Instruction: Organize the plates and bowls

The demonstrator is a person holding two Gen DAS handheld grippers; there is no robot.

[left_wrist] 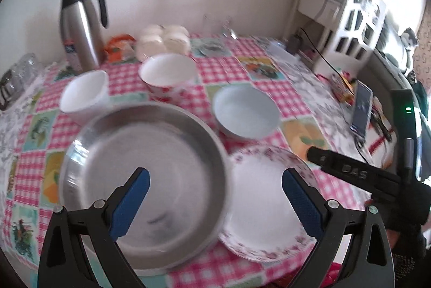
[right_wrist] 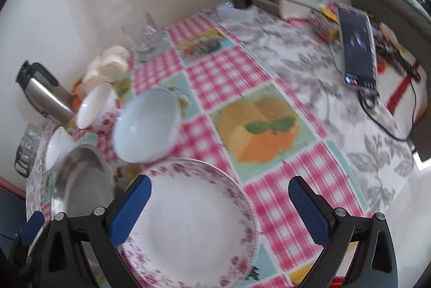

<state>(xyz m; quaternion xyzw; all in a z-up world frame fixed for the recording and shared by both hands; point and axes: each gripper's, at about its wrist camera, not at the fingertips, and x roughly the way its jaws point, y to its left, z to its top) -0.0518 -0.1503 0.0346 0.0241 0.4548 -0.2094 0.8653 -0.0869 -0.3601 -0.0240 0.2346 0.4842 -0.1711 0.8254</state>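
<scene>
A steel plate (left_wrist: 150,174) lies near the table's front edge, and my left gripper (left_wrist: 215,181) hovers open above its right rim. To its right is a white plate with a pink floral rim (left_wrist: 266,207), partly under the steel rim. Behind stand a pale blue bowl (left_wrist: 246,115), a white bowl with a red pattern (left_wrist: 168,72) and a plain white bowl (left_wrist: 84,93). My right gripper (right_wrist: 219,189) is open over the floral plate (right_wrist: 194,220), nothing between its fingers. The blue bowl (right_wrist: 146,126) and steel plate (right_wrist: 80,185) lie to the left.
A steel flask (left_wrist: 80,29) and white cups (left_wrist: 164,41) stand at the back by the wall. Glasses (right_wrist: 142,37) sit near the wall. A phone (right_wrist: 358,45) with cables lies at the right, beside a white shelf unit (left_wrist: 347,26). The checked cloth (right_wrist: 269,131) covers the table.
</scene>
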